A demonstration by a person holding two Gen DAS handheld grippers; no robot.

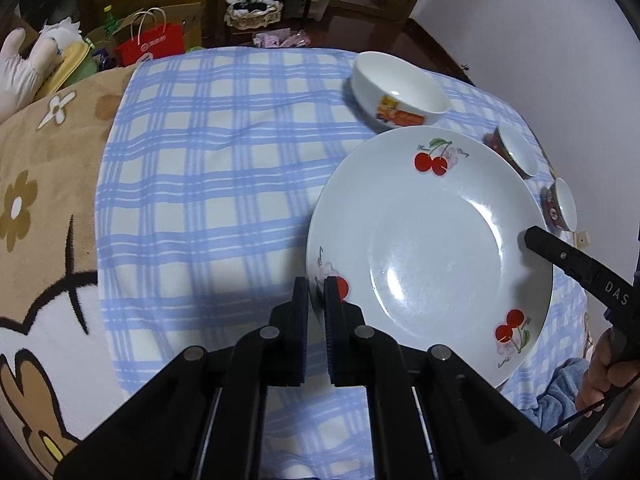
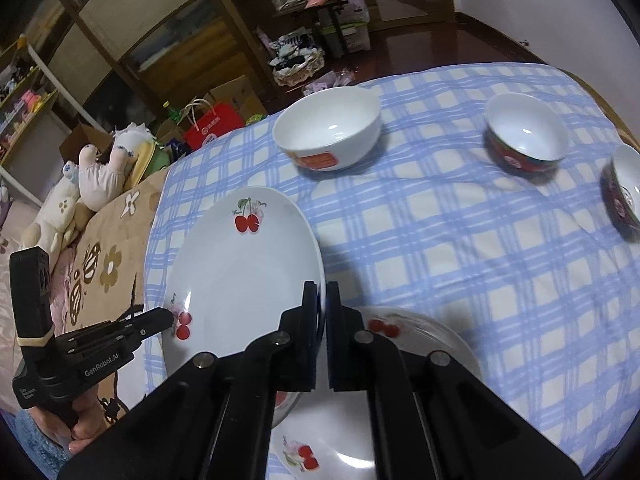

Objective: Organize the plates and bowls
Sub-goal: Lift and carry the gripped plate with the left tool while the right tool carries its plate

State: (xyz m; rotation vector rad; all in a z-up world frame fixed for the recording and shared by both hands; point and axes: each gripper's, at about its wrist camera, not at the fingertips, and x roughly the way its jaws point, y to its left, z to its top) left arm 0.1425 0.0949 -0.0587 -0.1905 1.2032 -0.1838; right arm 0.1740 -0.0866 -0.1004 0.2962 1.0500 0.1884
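Note:
A white plate with red cherries [image 1: 432, 248] hangs tilted above the checked cloth, held by both grippers at opposite edges. My left gripper [image 1: 316, 285] is shut on its near-left rim, and in the right wrist view my right gripper [image 2: 322, 294] is shut on the right rim of the same plate [image 2: 244, 272]. A second cherry plate [image 2: 424, 334] lies on the cloth beneath it, partly hidden by the right gripper. Further back stand a white bowl [image 2: 328, 128] and two red-sided bowls [image 2: 524, 136] [image 2: 624, 196].
The blue checked cloth [image 1: 208, 184] covers a surface beside a brown flower-patterned blanket [image 1: 36, 208]. Soft toys [image 2: 100, 176], a red paper bag [image 2: 214, 126] and cluttered shelves [image 2: 312, 20] lie beyond the far edge. A hand [image 2: 80, 432] holds the left gripper's handle.

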